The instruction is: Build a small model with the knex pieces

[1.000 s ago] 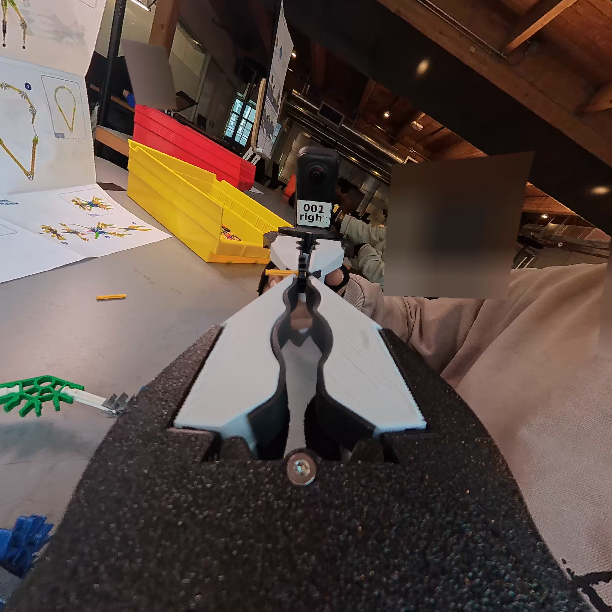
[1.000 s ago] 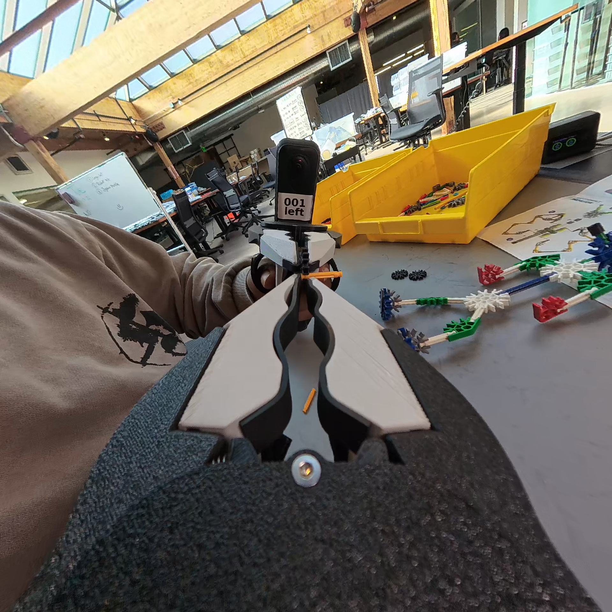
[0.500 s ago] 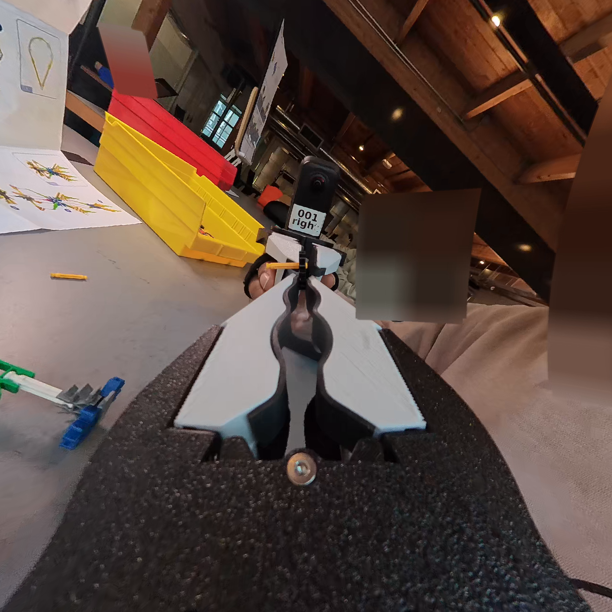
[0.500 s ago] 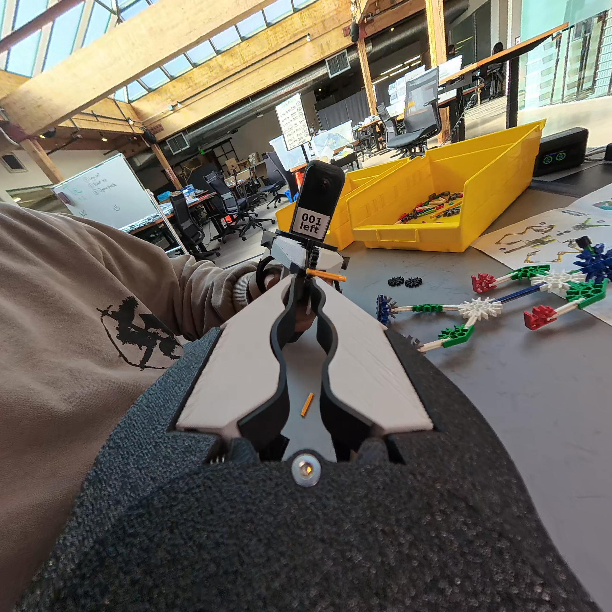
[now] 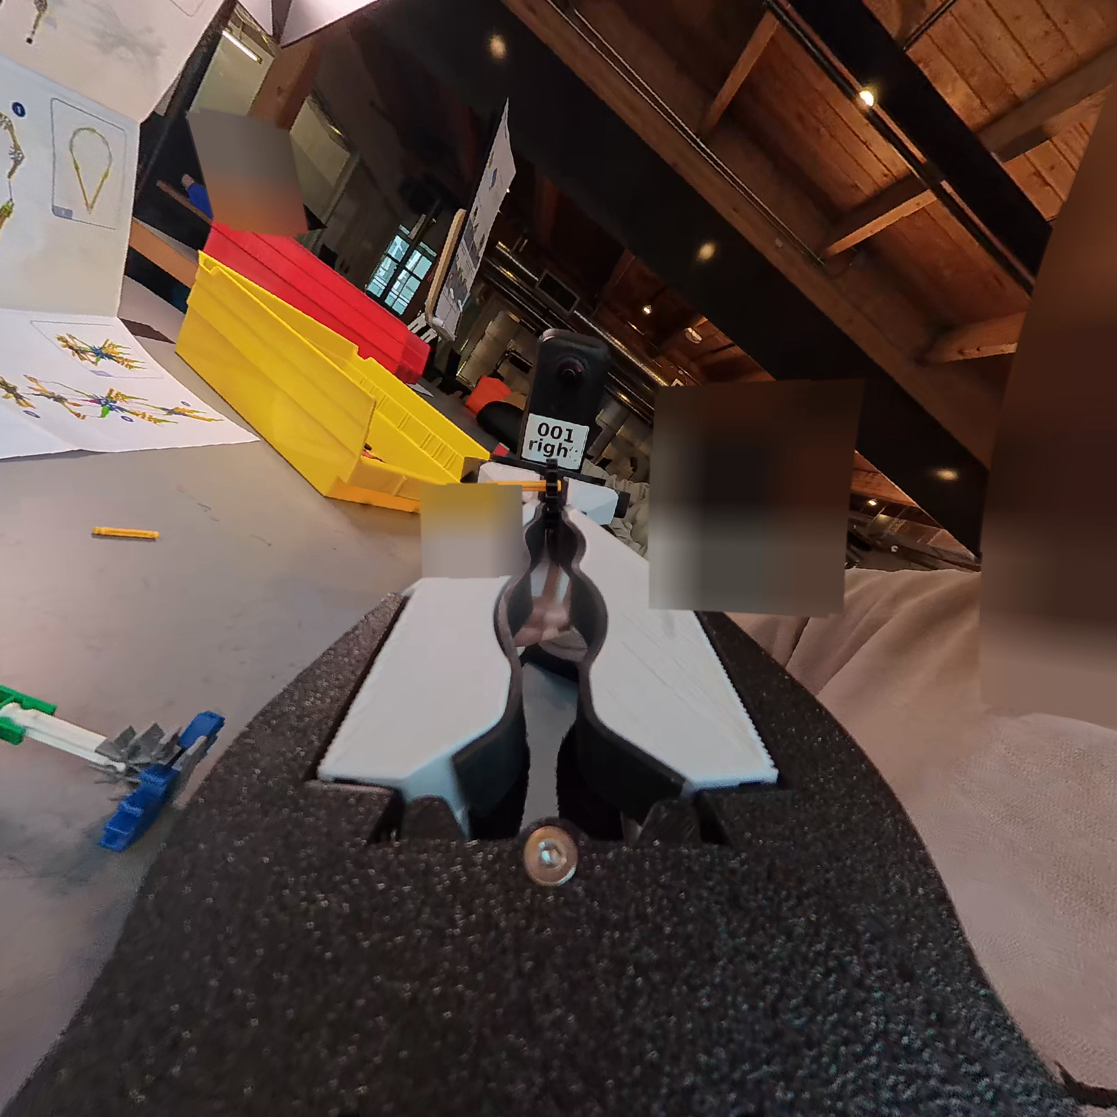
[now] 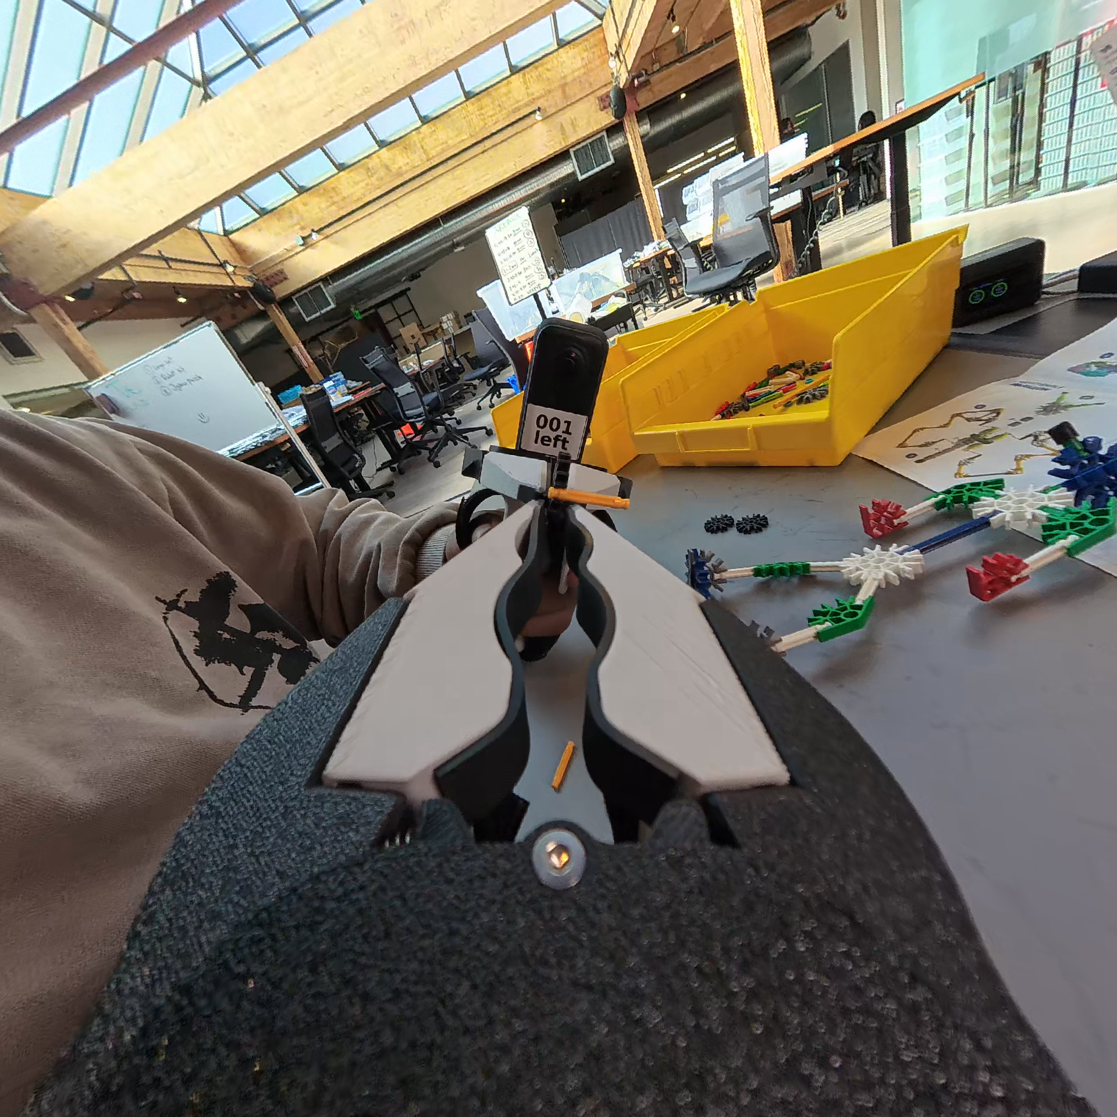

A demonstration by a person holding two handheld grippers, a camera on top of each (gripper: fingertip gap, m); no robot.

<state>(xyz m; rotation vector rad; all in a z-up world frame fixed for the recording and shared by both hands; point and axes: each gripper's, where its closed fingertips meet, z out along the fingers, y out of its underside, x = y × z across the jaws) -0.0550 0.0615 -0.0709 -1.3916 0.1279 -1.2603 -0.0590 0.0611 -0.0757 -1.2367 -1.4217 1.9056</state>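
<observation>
The two tongs meet tip to tip above the grey counter (image 6: 906, 755), each facing the other.

The left tongs (image 5: 551, 514) are closed on a small black connector (image 5: 551, 491), whose toothed edge stands up from the tip. The right tongs (image 6: 559, 514) are likewise closed at the tip. There, a short orange rod (image 6: 589, 497) lies crosswise and pokes out to the right; it joins the black connector (image 6: 559, 474). Which tongs grip which piece I cannot tell for certain, as the tips sit right against each other.

Another orange rod (image 6: 563, 773) lies loose on the counter below the right tongs, seen through the gap between the fingers; in the left wrist view it lies well to the left (image 5: 125, 533).

To the right in the right wrist view lies a built frame of white rods with green, red, blue and white connectors (image 6: 882, 565), and just beyond it two small black connectors (image 6: 735, 523) side by side. Farther off stands a yellow bin (image 6: 786, 387) with loose pieces inside. An instruction sheet (image 6: 997, 435) lies at the far right, under the frame's far end.

In the left wrist view a blue connector (image 5: 151, 786) at the frame's end lies near left, and red bins (image 5: 314, 290) stand behind the yellow ones.
</observation>
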